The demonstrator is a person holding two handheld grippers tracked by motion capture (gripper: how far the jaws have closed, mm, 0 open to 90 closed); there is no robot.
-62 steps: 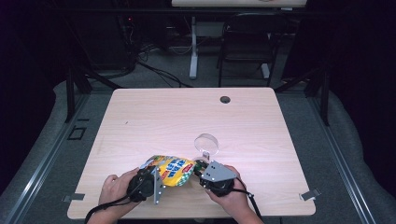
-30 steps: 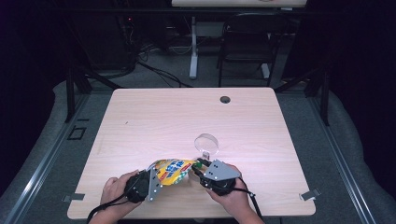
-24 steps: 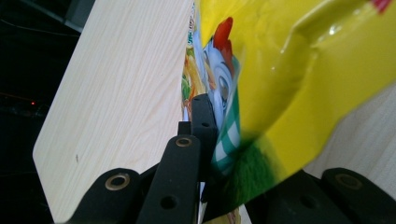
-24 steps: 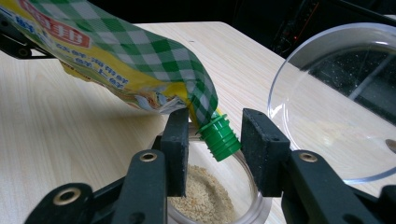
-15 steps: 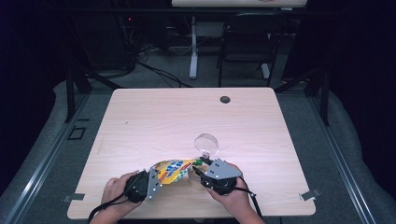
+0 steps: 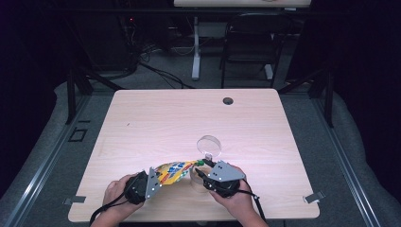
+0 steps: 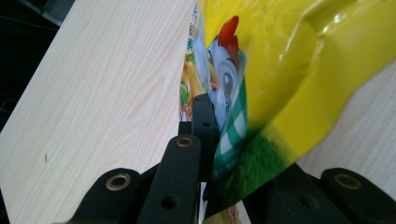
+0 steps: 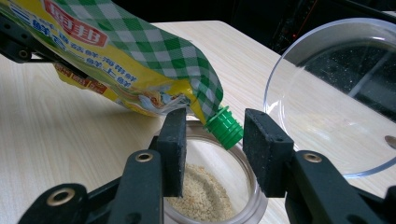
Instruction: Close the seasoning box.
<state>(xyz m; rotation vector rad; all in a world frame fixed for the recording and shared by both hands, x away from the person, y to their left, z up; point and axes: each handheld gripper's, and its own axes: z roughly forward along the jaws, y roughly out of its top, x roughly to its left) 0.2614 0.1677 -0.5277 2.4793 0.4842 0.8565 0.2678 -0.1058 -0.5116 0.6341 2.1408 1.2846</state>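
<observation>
The yellow seasoning pouch (image 8: 126,60) hangs tilted over the small glass jar (image 8: 212,196) of pale granules near the worktop's (image 6: 156,118) front edge, its tail clamped in the left tongs (image 7: 205,140) and its green cap (image 8: 225,126) sitting between the right tongs (image 8: 215,149), whose jaws have just been opening and now stand apart without pressing it. That probably means the cap has been let go for a fresh grip, though I cannot tell whether it is loosened. A clear lid (image 6: 209,144) lies just beyond, and dark floor, cables and a chair (image 6: 248,42) surround the desk.
</observation>
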